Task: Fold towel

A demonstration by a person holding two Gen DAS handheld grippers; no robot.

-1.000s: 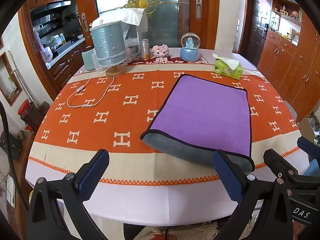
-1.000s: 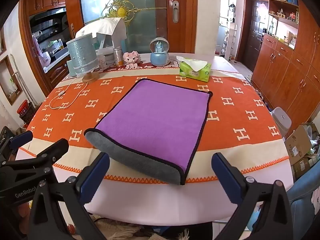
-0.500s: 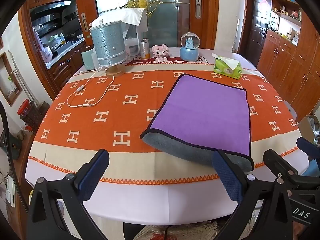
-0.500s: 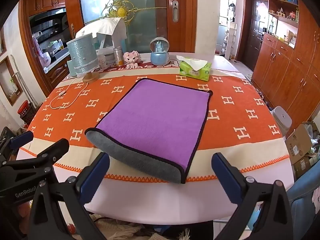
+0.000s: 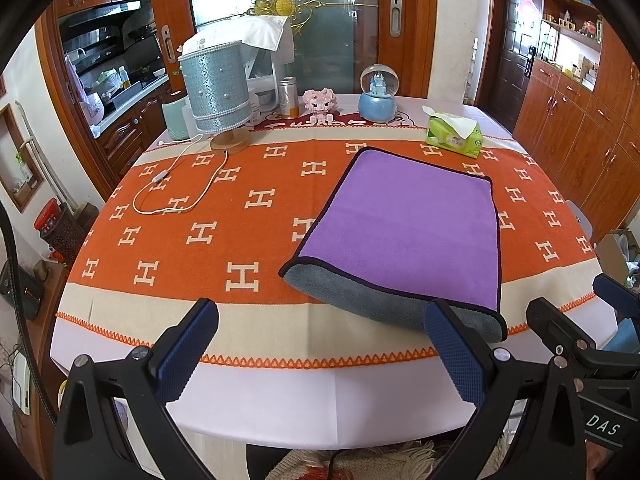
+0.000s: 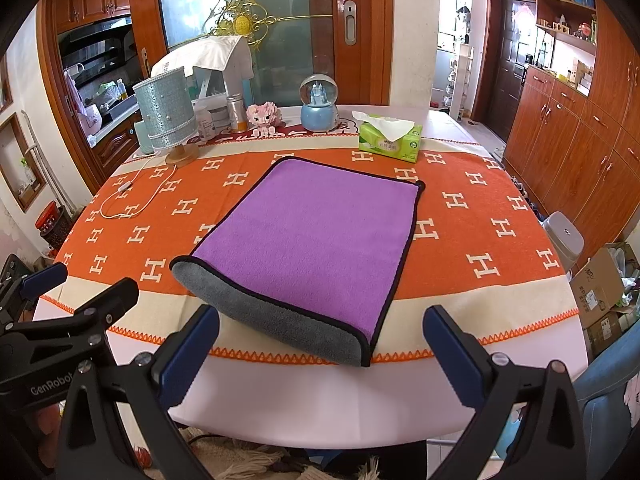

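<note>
The left hand-held gripper (image 5: pixel 320 344) and the right hand-held gripper (image 6: pixel 320 344) both gape wide with nothing between their blue pads. The folded purple towel with grey underside and black trim (image 6: pixel 308 236) lies flat on the orange H-patterned surface (image 6: pixel 480 216), just ahead of the right hand-held gripper and ahead-right of the left one, its rounded grey fold nearest them.

Purple towel (image 6: pixel 316 236) folded on orange tablecloth (image 6: pixel 480 216), grey underside showing — right gripper (image 6: pixel 320 352) wide apart, tissue box (image 6: pixel 390 142) behind

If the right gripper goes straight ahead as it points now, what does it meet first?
Probably the towel: its grey folded edge lies just ahead of the open right gripper, though depth is unclear.
</note>
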